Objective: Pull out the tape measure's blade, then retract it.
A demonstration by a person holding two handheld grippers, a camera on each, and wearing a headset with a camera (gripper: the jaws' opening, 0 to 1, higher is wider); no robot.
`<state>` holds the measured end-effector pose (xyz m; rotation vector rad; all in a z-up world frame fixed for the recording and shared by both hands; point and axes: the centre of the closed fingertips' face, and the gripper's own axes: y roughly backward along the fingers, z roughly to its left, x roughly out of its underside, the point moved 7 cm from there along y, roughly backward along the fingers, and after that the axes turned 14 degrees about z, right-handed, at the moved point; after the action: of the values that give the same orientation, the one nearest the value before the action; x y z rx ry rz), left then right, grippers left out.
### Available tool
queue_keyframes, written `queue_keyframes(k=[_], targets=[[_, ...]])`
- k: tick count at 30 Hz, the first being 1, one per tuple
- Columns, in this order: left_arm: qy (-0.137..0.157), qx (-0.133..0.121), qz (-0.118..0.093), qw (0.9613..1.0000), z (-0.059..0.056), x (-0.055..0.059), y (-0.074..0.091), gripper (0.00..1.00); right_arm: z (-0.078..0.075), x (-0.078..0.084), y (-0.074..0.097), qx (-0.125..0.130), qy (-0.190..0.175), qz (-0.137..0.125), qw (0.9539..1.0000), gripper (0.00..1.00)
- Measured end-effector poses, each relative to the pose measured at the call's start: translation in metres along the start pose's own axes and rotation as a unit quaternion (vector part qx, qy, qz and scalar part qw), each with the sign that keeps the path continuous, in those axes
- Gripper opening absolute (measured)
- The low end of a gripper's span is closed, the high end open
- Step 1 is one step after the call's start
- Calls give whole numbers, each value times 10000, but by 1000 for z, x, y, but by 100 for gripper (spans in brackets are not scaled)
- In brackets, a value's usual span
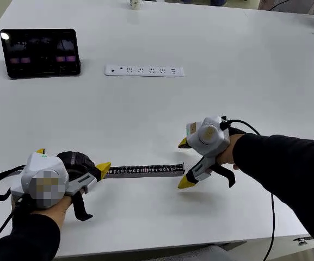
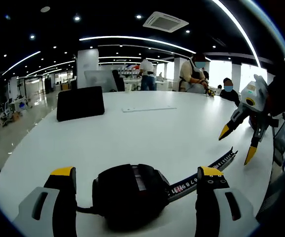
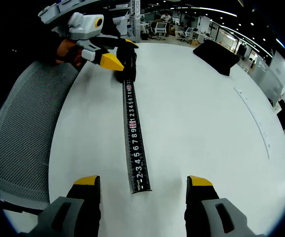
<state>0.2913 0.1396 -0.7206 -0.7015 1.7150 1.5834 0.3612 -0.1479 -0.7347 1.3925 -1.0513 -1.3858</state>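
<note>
A black tape measure case [image 1: 76, 162] lies on the white table [image 1: 211, 70] at the front left. My left gripper [image 1: 71, 159] straddles it, open, and in the left gripper view [image 2: 137, 173] there is a gap on each side of the case [image 2: 131, 192]. The blade [image 1: 143, 171] lies flat on the table, stretched rightward. Its numbered end [image 3: 140, 186] lies free between the jaws of my right gripper [image 3: 143, 180], which is open around it [image 1: 184, 163] without touching.
A dark tablet [image 1: 40, 52] stands at the back left, and a white power strip [image 1: 144, 70] lies mid-table. A grey mesh chair [image 3: 23, 133] sits by the near table edge. People stand far behind the table [image 2: 194, 74].
</note>
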Motion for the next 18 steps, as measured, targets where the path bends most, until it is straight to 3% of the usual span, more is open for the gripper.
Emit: queue_keyframes(k=[18], targets=[[83, 40, 136, 9999, -1, 4, -3, 99, 0, 7, -5, -52, 161, 196, 9997, 27]])
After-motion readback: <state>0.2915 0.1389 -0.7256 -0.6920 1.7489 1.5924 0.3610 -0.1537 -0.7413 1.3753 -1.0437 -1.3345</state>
